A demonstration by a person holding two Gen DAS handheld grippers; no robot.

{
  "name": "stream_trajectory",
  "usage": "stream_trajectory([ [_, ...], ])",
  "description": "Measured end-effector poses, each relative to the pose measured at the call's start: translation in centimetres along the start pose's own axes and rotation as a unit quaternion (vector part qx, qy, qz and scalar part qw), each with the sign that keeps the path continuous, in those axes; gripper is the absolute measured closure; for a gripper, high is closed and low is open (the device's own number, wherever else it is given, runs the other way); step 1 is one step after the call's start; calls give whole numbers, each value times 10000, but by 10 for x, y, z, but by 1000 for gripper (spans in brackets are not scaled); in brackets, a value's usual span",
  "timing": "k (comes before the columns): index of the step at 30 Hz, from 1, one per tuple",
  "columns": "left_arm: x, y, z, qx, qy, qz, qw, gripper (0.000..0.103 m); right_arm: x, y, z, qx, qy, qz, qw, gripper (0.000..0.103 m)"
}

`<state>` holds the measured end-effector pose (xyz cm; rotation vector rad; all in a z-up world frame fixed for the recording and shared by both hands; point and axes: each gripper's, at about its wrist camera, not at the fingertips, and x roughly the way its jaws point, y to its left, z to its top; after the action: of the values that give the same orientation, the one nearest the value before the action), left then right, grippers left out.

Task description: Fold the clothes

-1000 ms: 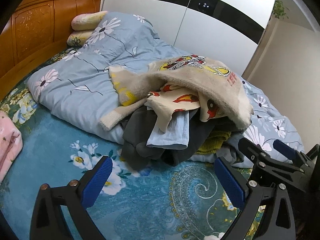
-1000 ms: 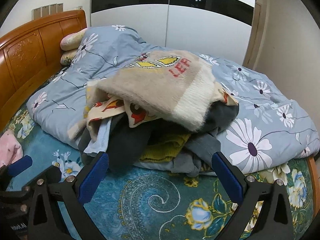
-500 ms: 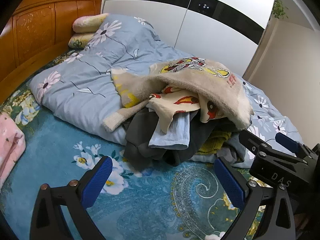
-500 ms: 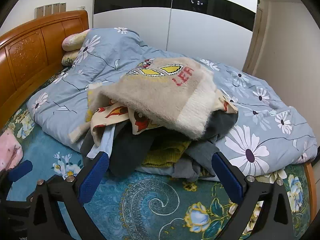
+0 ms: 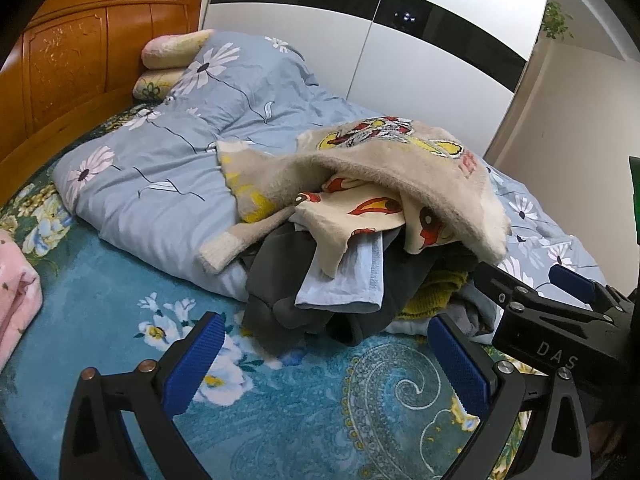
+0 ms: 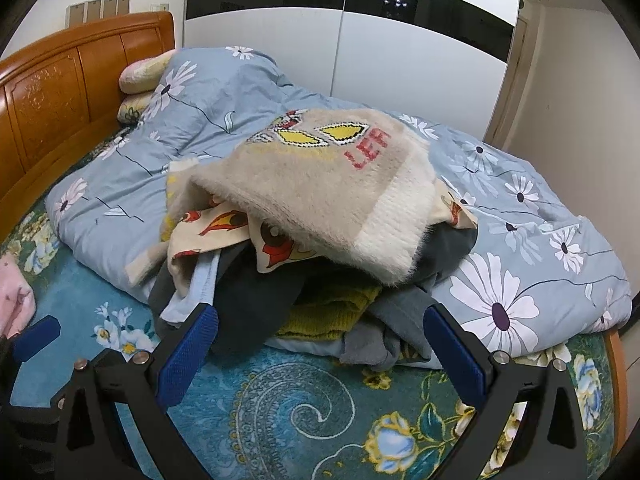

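Observation:
A heap of clothes lies on the bed, topped by a fuzzy beige sweater (image 5: 400,168) (image 6: 320,188) with yellow and red knit figures. Under it sit a cream printed shirt (image 5: 352,216) (image 6: 208,228), a light blue garment (image 5: 344,280), dark grey pieces (image 5: 280,288) (image 6: 248,304) and a mustard knit (image 6: 332,312). My left gripper (image 5: 326,364) hovers open just in front of the heap, nothing between its blue pads. My right gripper (image 6: 320,356) is open too, close before the heap's near edge. The right gripper also shows at the right of the left wrist view (image 5: 536,296).
A blue flowered duvet (image 5: 168,152) (image 6: 520,240) is bunched behind and beside the heap. The teal floral bedsheet (image 5: 280,412) (image 6: 304,408) spreads under both grippers. Pillows (image 5: 172,48) lean on the wooden headboard (image 5: 72,64). A pink folded cloth (image 5: 16,296) lies left. White wardrobe doors (image 6: 360,40) stand behind.
Both grippers have edged forward a little and lifted their view slightly, so the heap sits a bit lower and nearer. Both stay open. The clothes have not moved.

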<state>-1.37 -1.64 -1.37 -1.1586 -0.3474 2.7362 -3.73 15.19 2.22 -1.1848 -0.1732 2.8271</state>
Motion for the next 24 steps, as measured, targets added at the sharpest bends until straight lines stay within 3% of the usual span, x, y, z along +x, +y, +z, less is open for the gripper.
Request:
stream_trajectory([
  [24,33,31,2,-492,-82,-349,9981,0,33,29,16,-523,187,-472,9973,1],
])
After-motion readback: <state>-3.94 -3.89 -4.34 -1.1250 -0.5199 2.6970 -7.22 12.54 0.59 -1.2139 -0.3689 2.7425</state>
